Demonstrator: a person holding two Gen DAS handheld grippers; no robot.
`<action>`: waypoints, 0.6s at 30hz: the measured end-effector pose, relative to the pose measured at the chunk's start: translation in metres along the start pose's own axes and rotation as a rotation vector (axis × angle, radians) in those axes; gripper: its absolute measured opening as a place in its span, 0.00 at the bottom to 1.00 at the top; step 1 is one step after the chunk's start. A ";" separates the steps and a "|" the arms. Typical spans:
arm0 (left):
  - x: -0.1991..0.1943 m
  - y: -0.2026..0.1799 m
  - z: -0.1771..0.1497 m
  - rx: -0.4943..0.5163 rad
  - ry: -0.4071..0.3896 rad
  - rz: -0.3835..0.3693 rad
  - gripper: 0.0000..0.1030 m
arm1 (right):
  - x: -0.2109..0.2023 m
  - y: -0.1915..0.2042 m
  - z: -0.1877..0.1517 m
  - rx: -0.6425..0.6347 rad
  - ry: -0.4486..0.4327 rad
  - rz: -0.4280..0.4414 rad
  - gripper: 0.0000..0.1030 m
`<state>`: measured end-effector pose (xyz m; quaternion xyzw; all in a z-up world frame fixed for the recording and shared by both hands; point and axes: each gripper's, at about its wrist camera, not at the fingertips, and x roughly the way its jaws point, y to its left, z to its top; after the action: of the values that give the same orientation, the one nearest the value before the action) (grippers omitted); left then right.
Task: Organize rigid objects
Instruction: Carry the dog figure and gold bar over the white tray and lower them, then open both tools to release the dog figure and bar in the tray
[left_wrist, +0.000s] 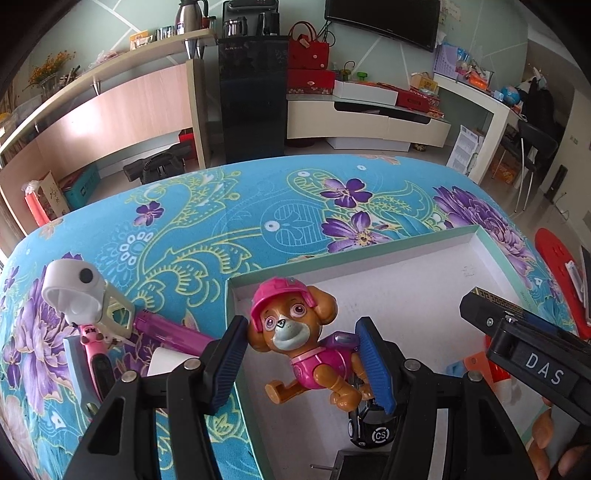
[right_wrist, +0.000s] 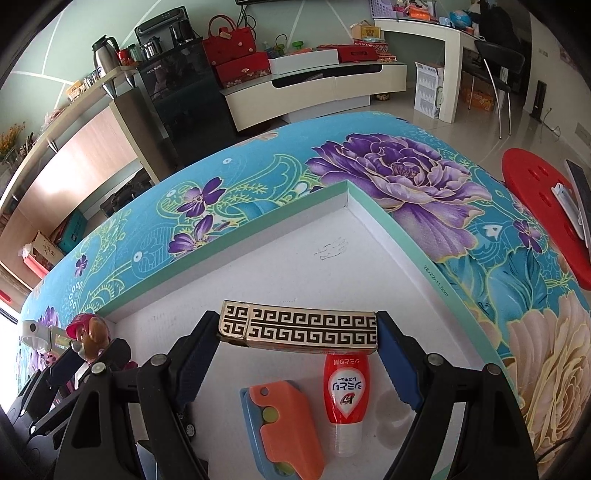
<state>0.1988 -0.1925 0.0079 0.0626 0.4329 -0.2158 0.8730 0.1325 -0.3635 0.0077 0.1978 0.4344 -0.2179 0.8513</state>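
Over the white box (left_wrist: 424, 280), the left gripper (left_wrist: 303, 363) clamped the toy pup (left_wrist: 295, 332) and the right gripper (right_wrist: 297, 354) clamped the patterned bar (right_wrist: 299, 328), both apparently poised for placing inside.

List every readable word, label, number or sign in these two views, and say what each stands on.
"DAS": white letters on the black right gripper body.
"CS": round emblem on the small black toy car.
"28x22x11.5cm", roughly: small print on the mint-green cardboard box rim.
"AUX": faint brand on the black cabinet.
Red squeeze bottle: upside-down Japanese label, not legible.
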 end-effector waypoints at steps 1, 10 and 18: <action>0.001 0.000 0.000 -0.002 0.003 0.000 0.62 | 0.001 0.001 -0.001 -0.004 0.003 -0.002 0.81; 0.003 0.002 -0.001 -0.010 0.014 0.014 0.66 | 0.007 0.003 -0.003 -0.023 0.019 -0.023 0.81; -0.004 0.004 -0.001 -0.017 0.016 0.016 0.80 | 0.007 0.005 -0.004 -0.040 0.033 -0.032 0.81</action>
<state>0.1978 -0.1872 0.0103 0.0605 0.4412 -0.2045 0.8717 0.1363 -0.3590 0.0003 0.1773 0.4559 -0.2193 0.8441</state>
